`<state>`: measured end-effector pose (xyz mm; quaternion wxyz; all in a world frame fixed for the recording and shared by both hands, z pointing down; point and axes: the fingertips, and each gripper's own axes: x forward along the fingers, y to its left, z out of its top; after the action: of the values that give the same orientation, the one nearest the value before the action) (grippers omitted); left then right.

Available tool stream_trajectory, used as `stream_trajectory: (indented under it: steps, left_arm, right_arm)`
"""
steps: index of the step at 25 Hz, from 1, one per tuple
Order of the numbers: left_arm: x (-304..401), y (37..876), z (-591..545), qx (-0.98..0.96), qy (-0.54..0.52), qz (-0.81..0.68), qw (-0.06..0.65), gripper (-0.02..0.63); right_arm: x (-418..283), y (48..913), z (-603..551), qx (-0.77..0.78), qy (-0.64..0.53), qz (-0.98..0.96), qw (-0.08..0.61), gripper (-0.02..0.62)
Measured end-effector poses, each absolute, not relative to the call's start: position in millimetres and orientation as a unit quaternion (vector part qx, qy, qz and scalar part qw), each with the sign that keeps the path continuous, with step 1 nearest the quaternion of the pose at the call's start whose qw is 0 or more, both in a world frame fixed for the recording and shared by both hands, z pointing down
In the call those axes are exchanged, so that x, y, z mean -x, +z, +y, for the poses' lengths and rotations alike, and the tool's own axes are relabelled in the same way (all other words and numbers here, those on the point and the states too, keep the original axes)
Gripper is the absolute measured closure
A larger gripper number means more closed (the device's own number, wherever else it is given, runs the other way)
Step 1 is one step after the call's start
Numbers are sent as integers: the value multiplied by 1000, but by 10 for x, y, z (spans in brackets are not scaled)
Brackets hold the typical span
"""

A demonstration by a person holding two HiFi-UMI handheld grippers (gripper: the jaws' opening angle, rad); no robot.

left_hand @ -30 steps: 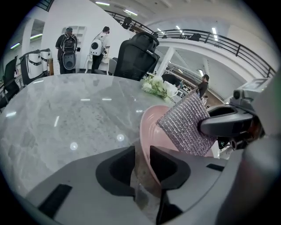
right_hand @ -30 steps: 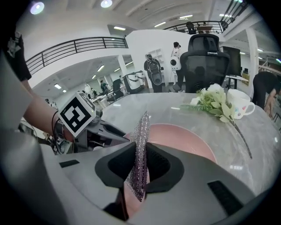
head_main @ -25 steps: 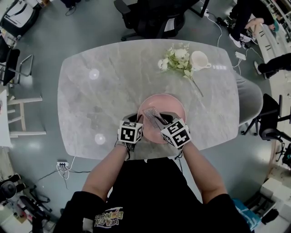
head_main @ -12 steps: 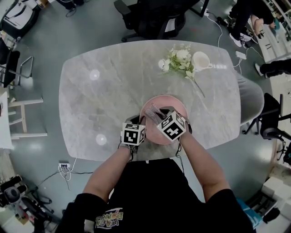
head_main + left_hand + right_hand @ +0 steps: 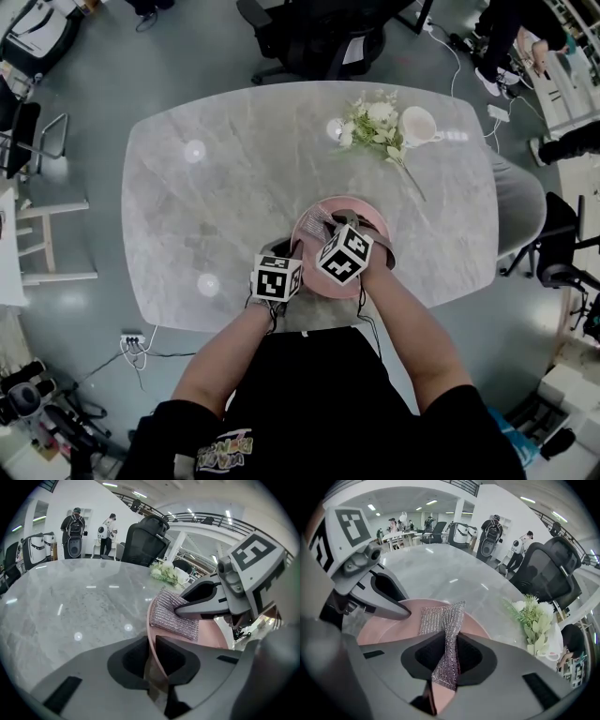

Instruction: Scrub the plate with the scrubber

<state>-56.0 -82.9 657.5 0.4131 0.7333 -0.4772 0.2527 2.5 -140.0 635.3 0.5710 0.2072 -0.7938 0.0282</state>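
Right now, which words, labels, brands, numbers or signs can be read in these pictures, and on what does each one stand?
No text here can be read.
Coloured print on the person's black shirt: perhaps lettering, too small and blurred to read.
Marker cubes: black-and-white square codes, not words.
No print shows on the plate, the scrubber or the cup.

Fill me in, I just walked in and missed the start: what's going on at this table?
A person stands at a marble table with a gripper in each hand, washing up. The left gripper grips the rim of a pink plate to steady it; its jaws have just been closing on that rim. The right gripper pinches a silvery scrubber, whose free end lies on the plate. Flowers and a cup sit apart at the far edge.
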Motion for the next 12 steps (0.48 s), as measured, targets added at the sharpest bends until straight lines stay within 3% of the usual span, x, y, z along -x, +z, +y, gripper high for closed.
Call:
stream_trajectory:
  steps: [12]
  left_arm:
    - [572,6579,-819,-733,244,-479,417,551]
  right_arm:
    - [-317,6350,-1656,-251,-2,-763,596,511]
